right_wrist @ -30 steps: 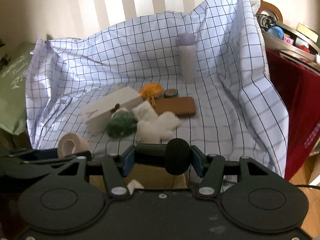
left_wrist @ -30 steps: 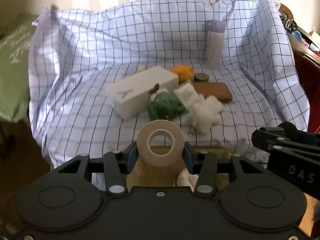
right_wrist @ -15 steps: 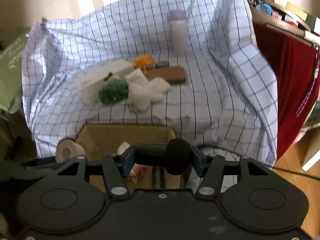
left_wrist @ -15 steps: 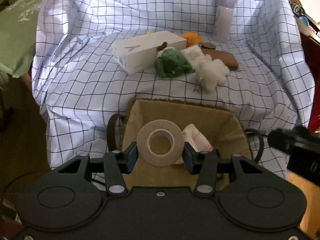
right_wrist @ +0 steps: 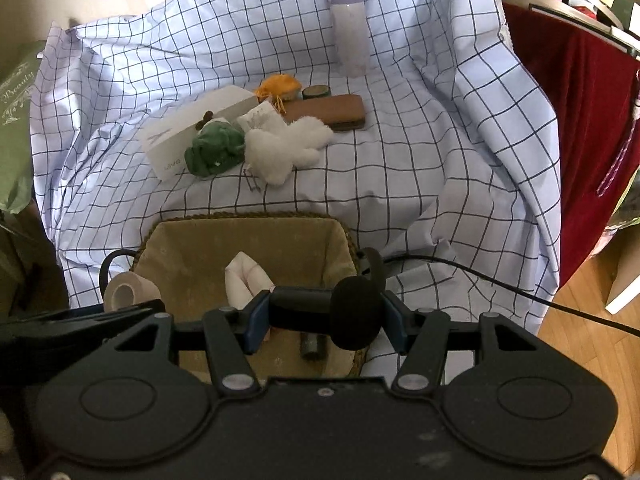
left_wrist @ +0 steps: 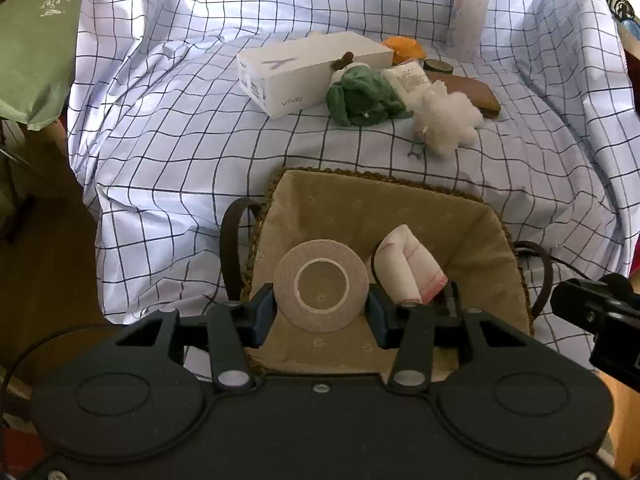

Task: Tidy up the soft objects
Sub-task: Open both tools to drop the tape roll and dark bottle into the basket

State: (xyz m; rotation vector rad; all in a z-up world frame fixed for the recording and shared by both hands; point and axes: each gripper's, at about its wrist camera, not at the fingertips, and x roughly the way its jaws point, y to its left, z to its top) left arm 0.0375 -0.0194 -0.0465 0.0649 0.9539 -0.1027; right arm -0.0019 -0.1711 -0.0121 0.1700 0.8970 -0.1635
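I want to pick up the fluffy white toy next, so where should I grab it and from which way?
Grab the fluffy white toy around its plump middle, coming down from above on the side facing the basket. That side lies open on the checked cloth, while the green cloth bundle and the brown case crowd its far and left sides. Its limbs look floppy, so the middle probably holds better.

Near wall of the lined basket (left_wrist: 472, 216) hidden behind the left gripper (left_wrist: 321, 312), small dark cylinder (right_wrist: 313, 347) on its floor too dim to identify, green bag (left_wrist: 32, 40) cut by the frame edge, white box (right_wrist: 192, 132) partly covered by green cloth (right_wrist: 216, 148).
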